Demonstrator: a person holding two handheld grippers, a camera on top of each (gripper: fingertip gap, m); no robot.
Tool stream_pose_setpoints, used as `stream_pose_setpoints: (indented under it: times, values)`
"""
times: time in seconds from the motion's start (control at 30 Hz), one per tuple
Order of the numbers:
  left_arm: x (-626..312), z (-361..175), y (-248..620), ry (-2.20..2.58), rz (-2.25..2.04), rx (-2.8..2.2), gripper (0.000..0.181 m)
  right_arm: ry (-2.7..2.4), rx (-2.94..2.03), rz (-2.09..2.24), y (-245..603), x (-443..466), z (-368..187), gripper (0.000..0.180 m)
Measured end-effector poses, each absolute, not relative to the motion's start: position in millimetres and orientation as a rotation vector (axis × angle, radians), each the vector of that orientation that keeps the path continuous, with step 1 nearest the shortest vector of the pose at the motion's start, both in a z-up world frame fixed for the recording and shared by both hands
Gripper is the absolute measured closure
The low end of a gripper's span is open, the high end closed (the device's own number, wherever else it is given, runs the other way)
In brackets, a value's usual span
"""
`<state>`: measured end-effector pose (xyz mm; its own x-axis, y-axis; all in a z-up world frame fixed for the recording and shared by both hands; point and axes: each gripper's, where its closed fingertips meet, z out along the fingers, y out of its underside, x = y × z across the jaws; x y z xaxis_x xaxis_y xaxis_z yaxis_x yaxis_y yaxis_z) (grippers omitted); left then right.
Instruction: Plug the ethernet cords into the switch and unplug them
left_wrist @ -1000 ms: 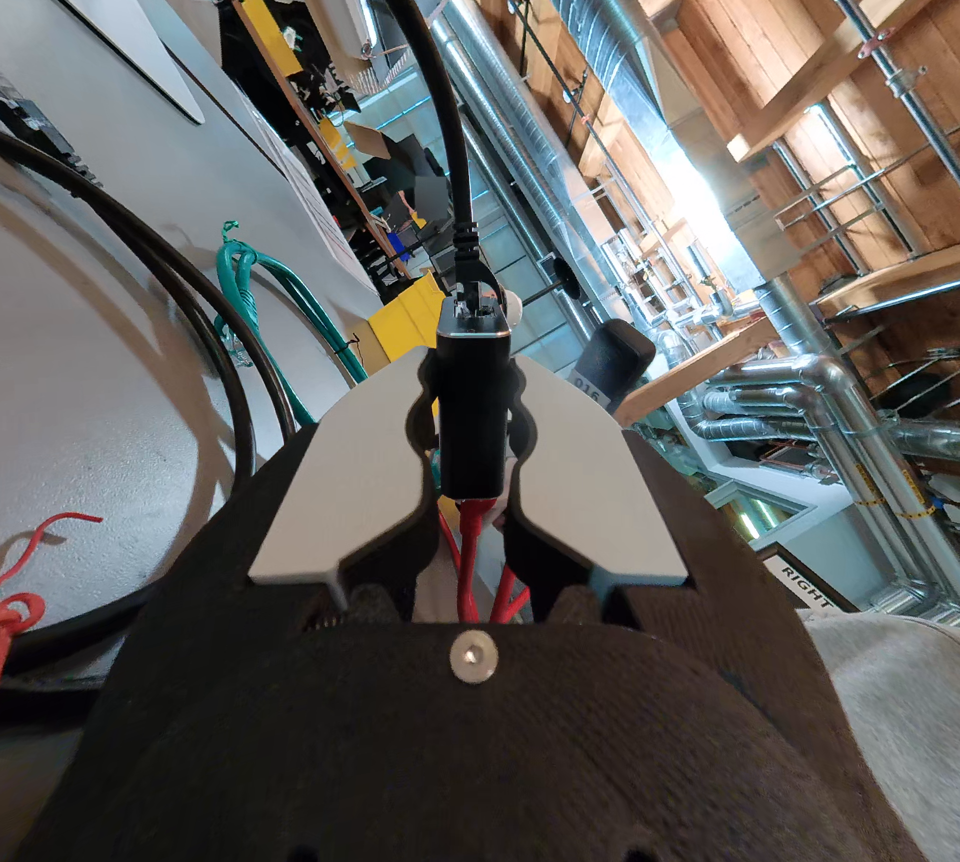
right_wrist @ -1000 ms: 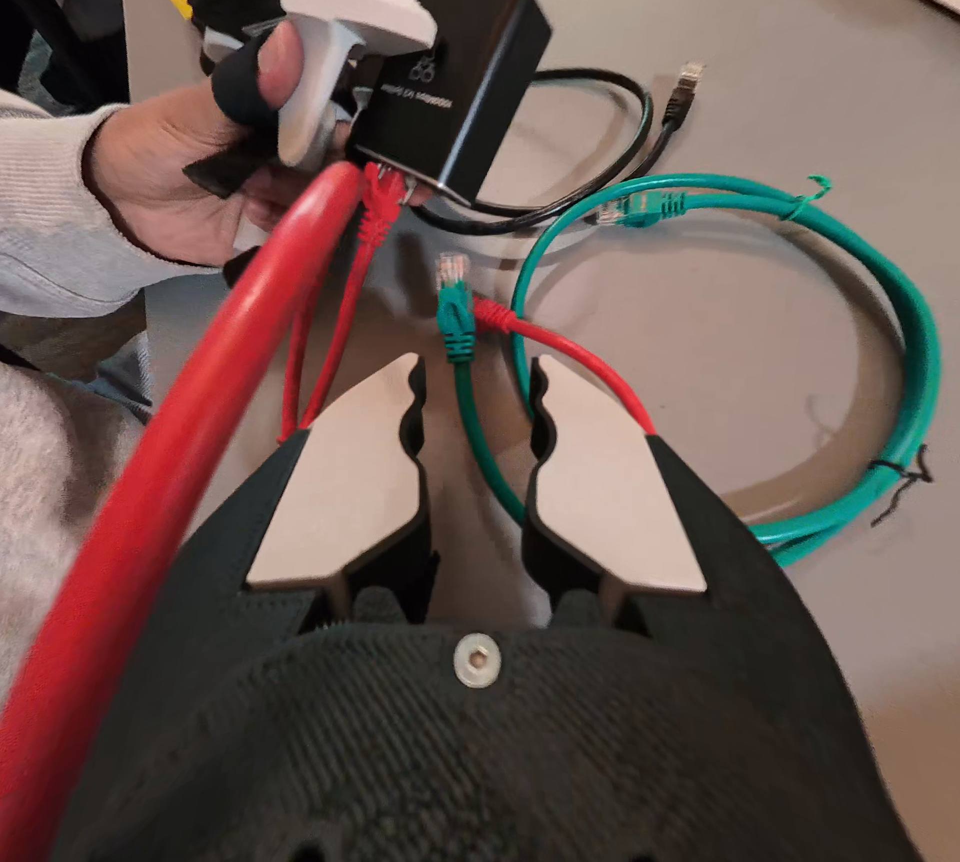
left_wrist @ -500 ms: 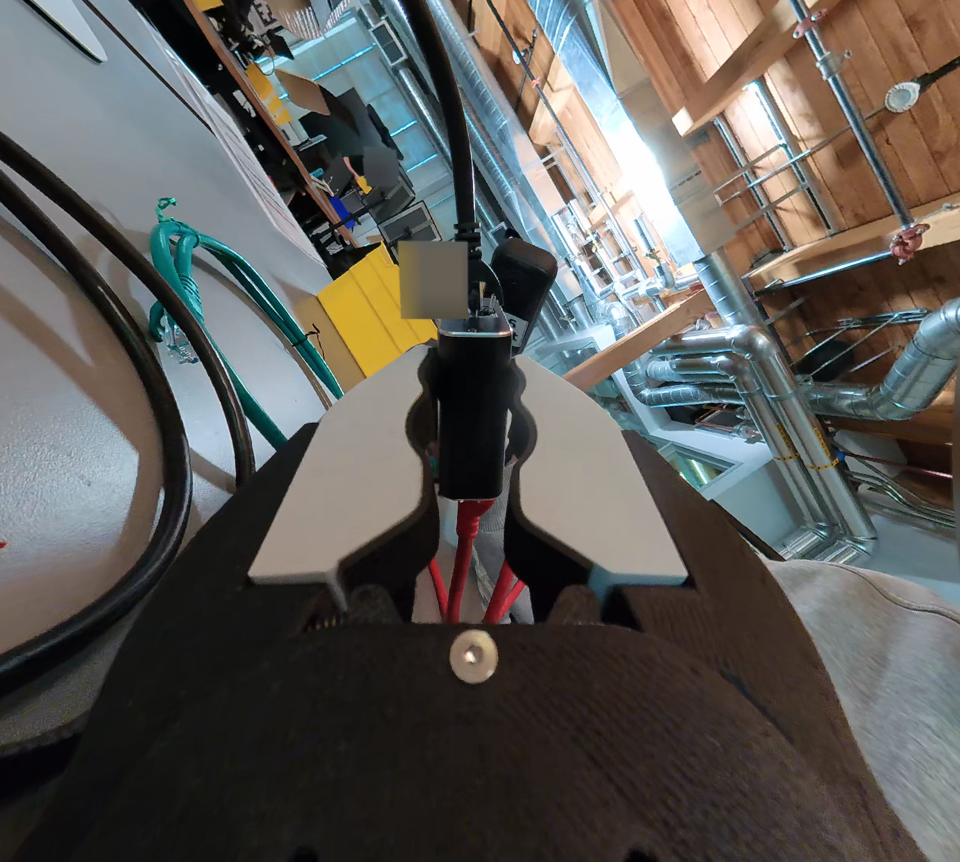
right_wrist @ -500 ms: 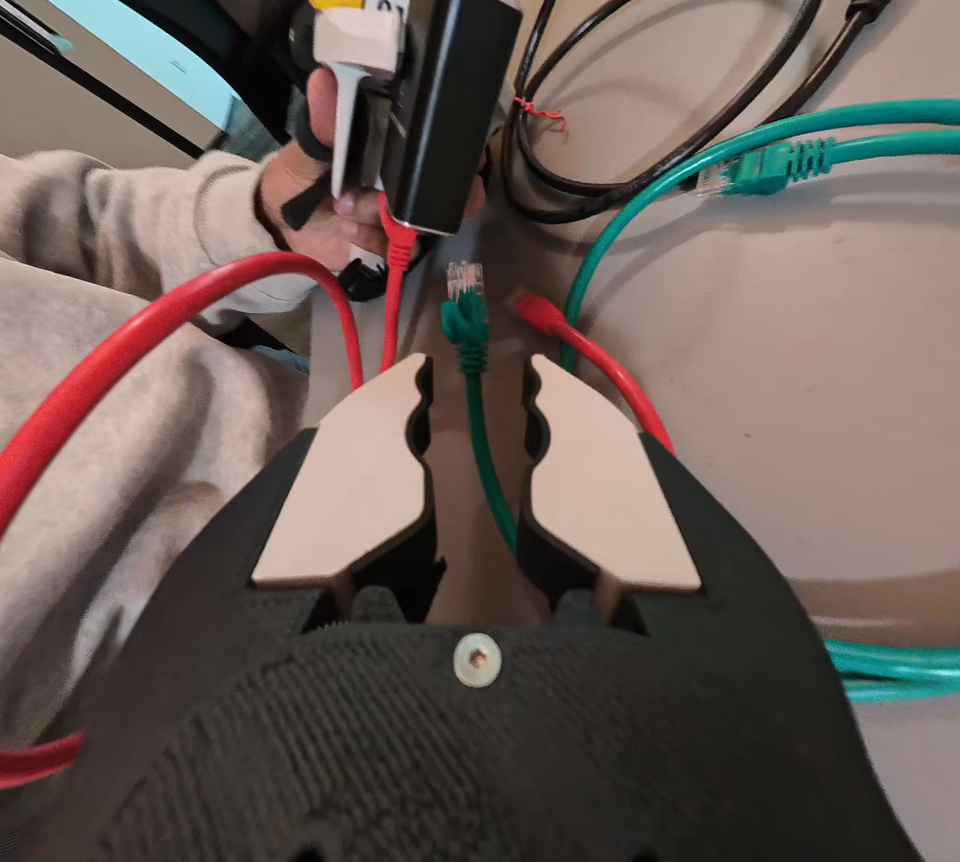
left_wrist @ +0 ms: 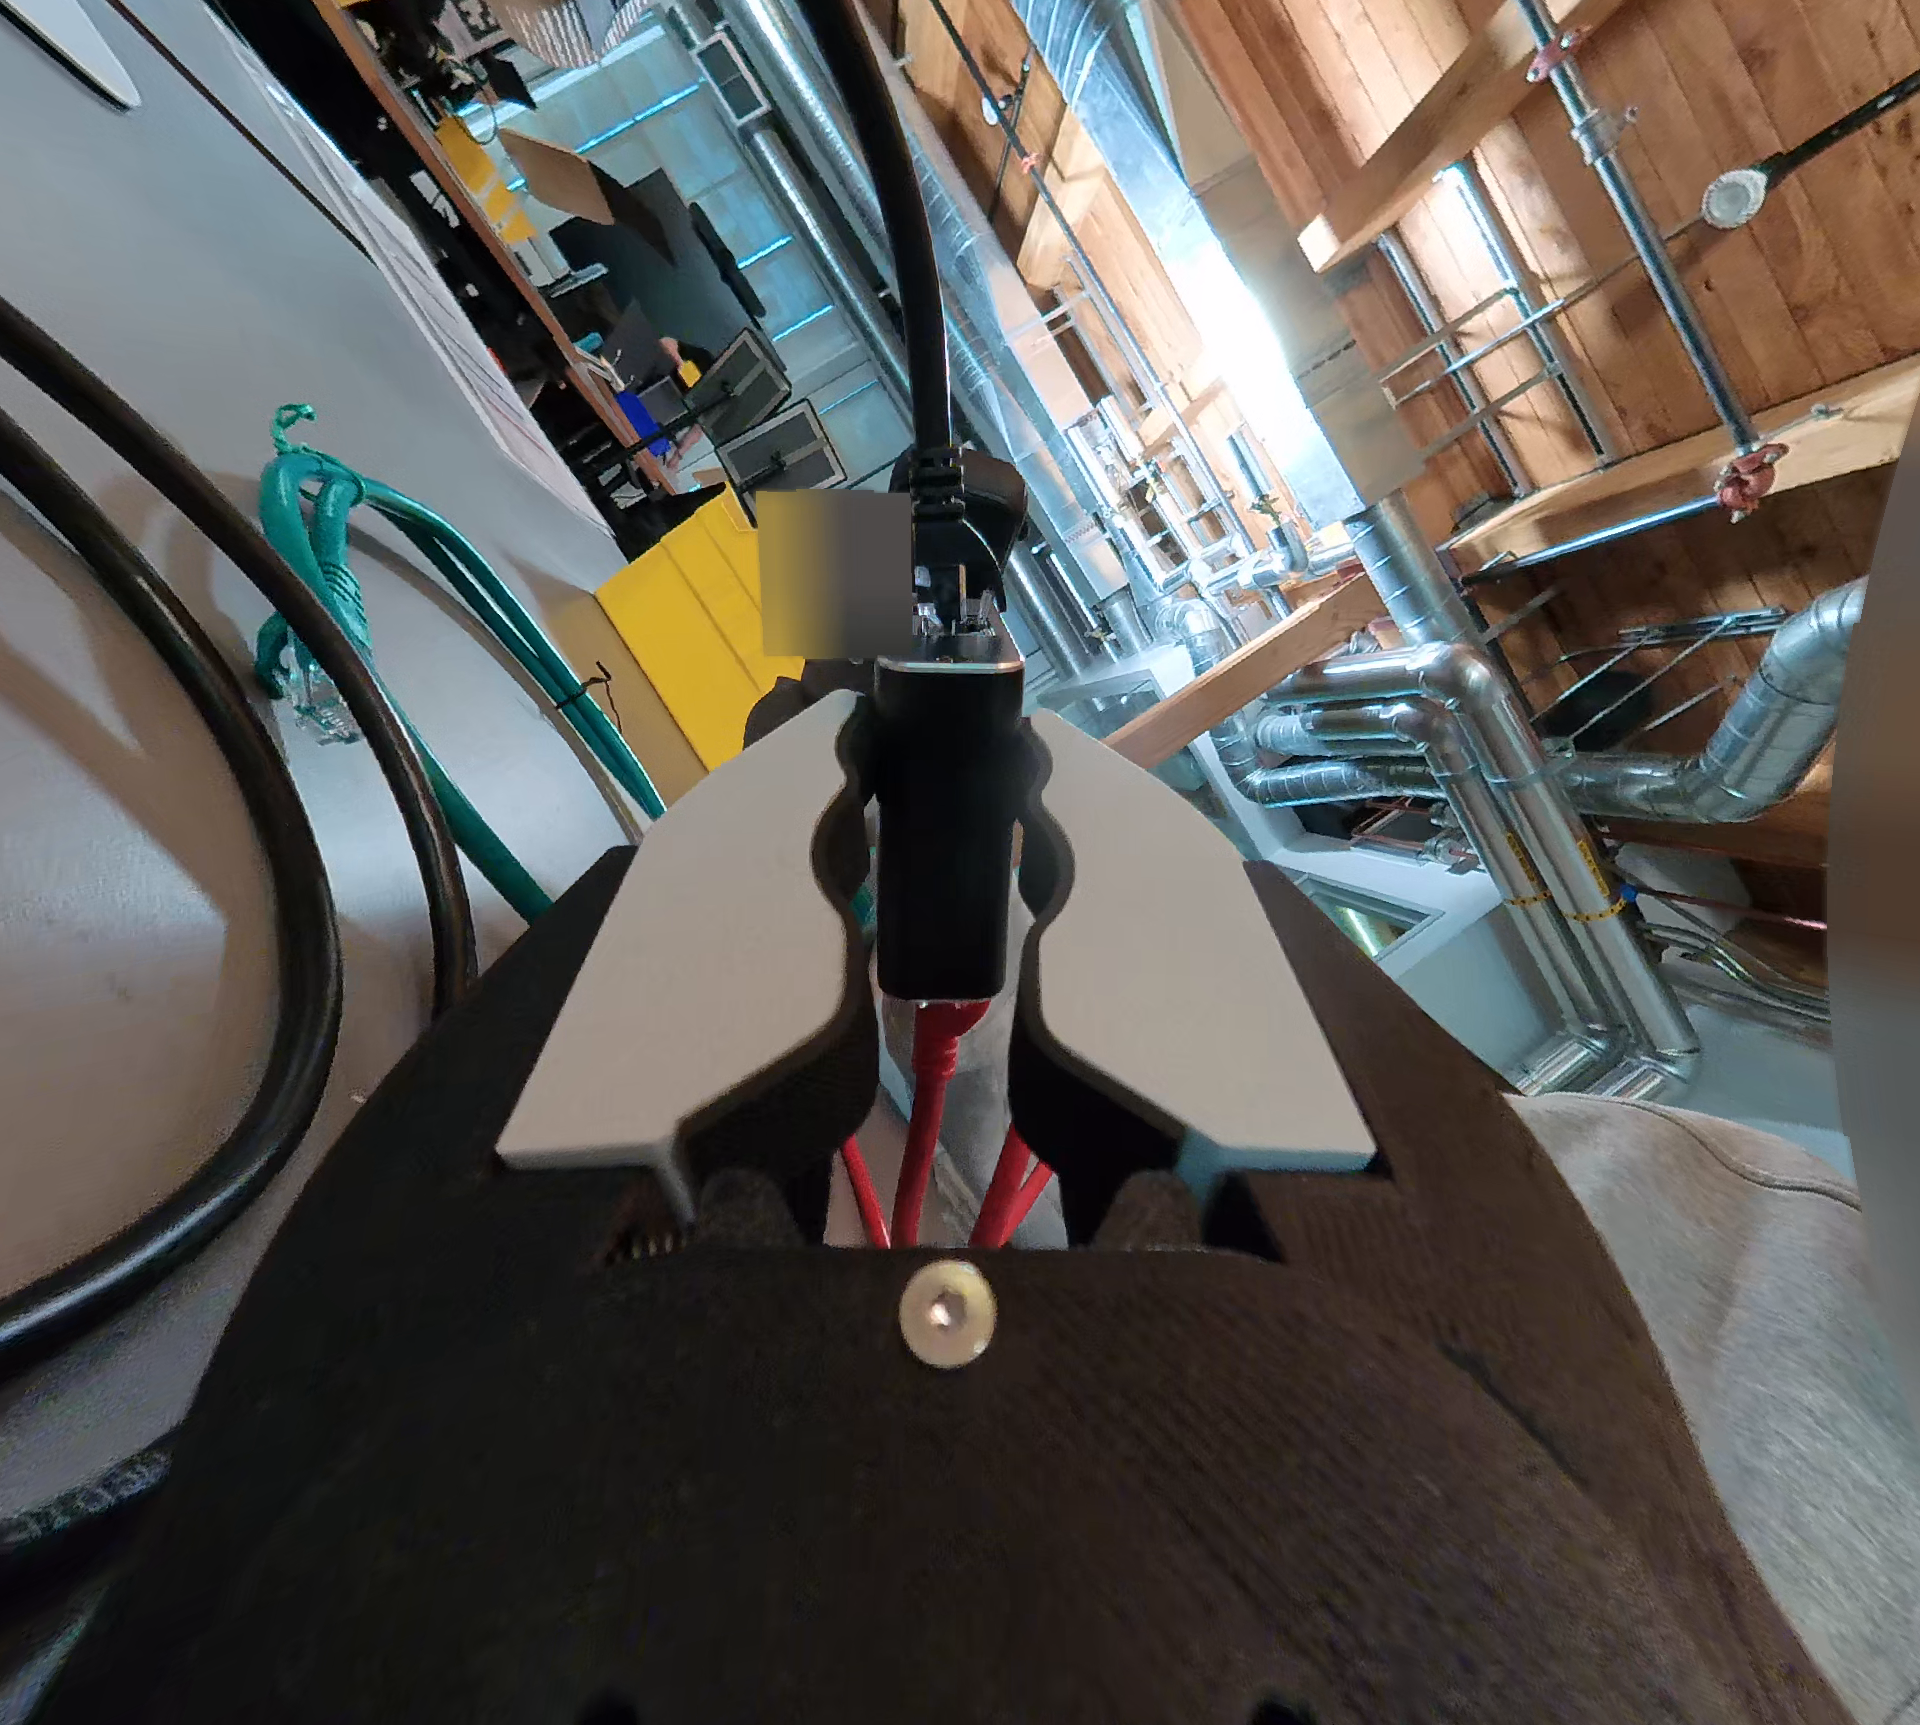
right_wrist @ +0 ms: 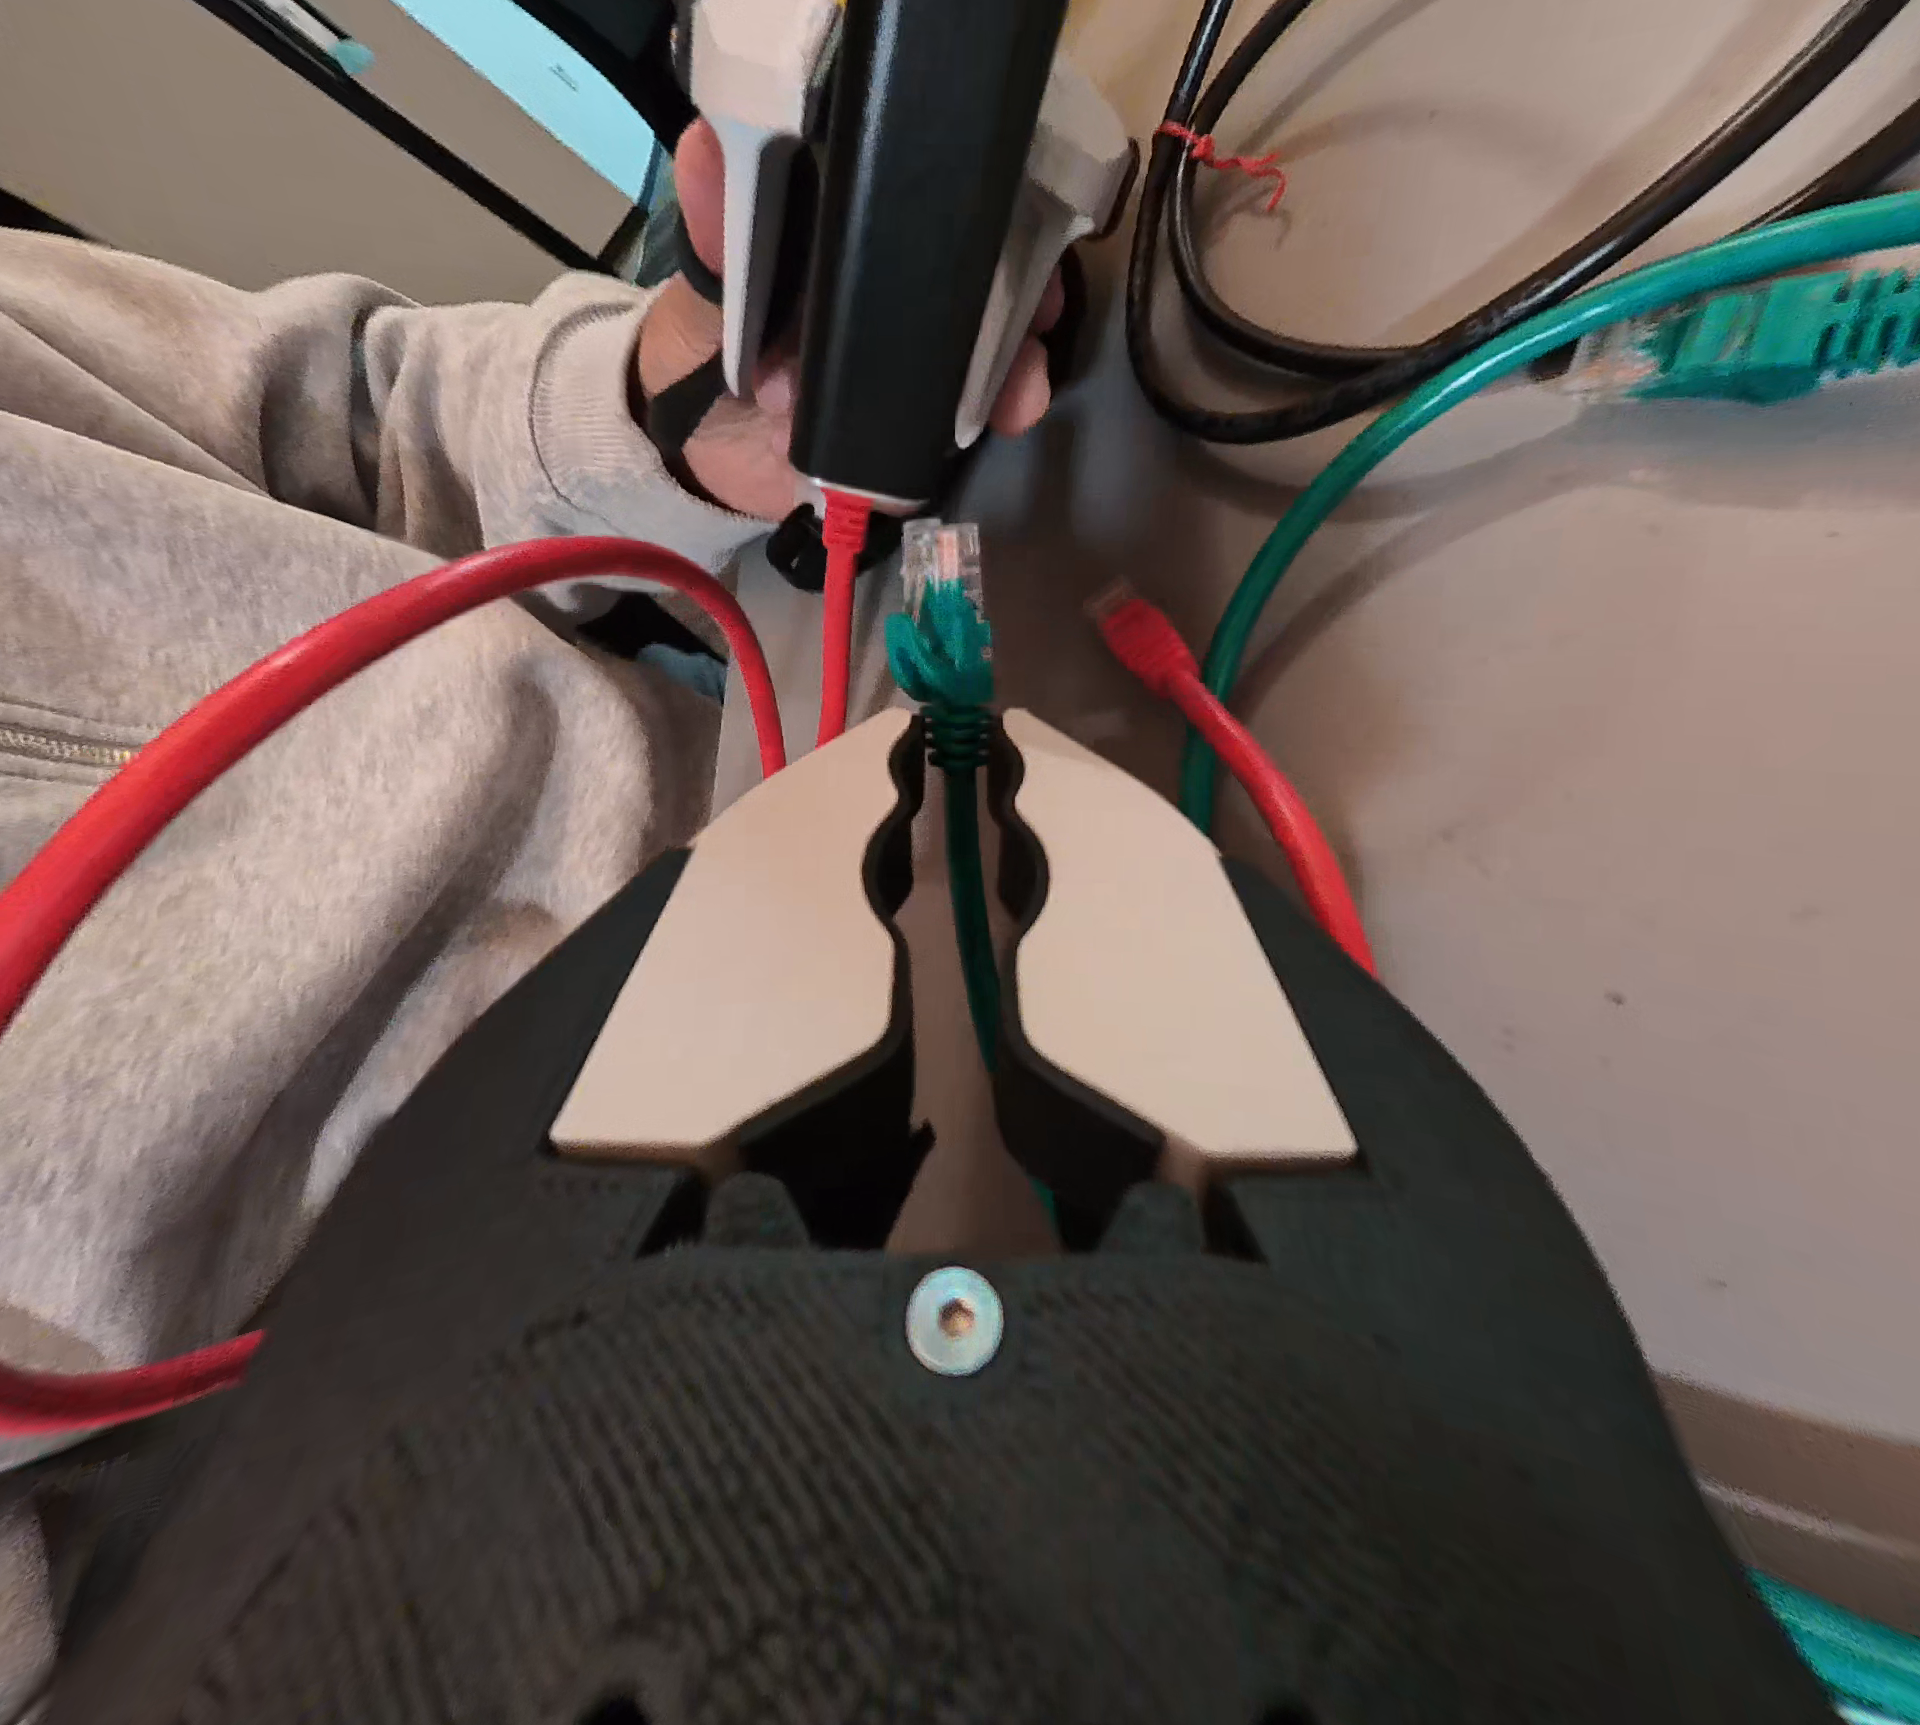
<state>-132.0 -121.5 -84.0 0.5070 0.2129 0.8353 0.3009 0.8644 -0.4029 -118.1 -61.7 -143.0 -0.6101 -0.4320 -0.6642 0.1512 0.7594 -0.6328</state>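
Now L gripper (left_wrist: 943,745) jaws clamp switch (left_wrist: 943,834), red cord (left_wrist: 928,1125) plugged in; R gripper (right_wrist: 958,725) jaws pinch green cord (right_wrist: 940,636).

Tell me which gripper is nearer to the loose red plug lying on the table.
Right. The right gripper, shut on the green cord, sits just beside the loose red plug. The left gripper holds the switch farther beyond it.

The left wrist view sits close behind its own fingers and looks steeply up past the switch (left_wrist: 940,828) to the ceiling beams (left_wrist: 1558,13). The right wrist view looks down on the tabletop (right_wrist: 1558,792) (near its front edge), sharing that same switch (right_wrist: 925,221).
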Motion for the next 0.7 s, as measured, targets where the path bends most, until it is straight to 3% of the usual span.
stream_pose_setpoints:
  times: [0.7]
  values:
    - [-126,-78,-151,-1.053,0.140,-0.404,0.157,2.191,0.174,-1.207,-98,-105,-126,0.169]
